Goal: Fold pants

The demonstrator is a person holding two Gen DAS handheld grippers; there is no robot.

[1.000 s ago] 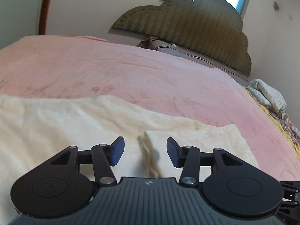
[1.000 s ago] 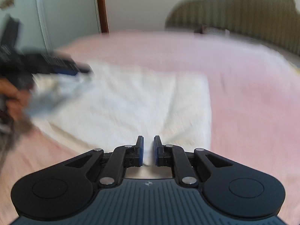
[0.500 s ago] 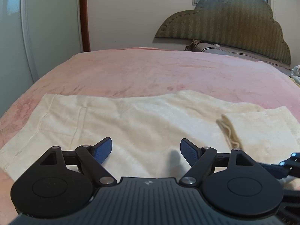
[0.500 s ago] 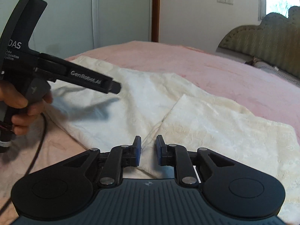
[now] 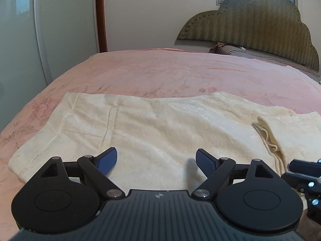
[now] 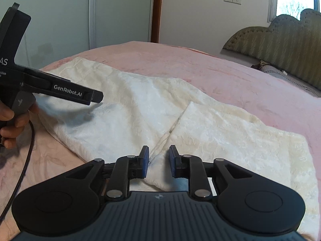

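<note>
Cream pants [image 5: 160, 120] lie flat on the pink bed cover [image 5: 180, 74], with one end folded over at the right [image 5: 291, 128]. My left gripper [image 5: 156, 158] hovers over the middle of the pants. Its jaws are still opening wide and nothing is between them. In the right wrist view the pants [image 6: 130, 108] run from far left to near right. My right gripper [image 6: 158, 152] is low over the edge of the folded flap [image 6: 230, 132]. Its jaws are opening a little, and the pads do not press the cloth. The left gripper [image 6: 96, 98] shows at the left, held by a hand [image 6: 10, 120].
A padded green headboard [image 5: 260, 26] and a pillow [image 5: 240, 50] stand at the far right of the bed. A pale wardrobe door [image 5: 20, 40] and a brown door frame [image 5: 100, 20] are beyond the left edge. A black cable [image 6: 20, 170] hangs from the left gripper.
The left gripper's jaws spread much wider, and its view swung left from the folded flap to the pants' middle. The right gripper's jaws parted slightly as it swung left too.
</note>
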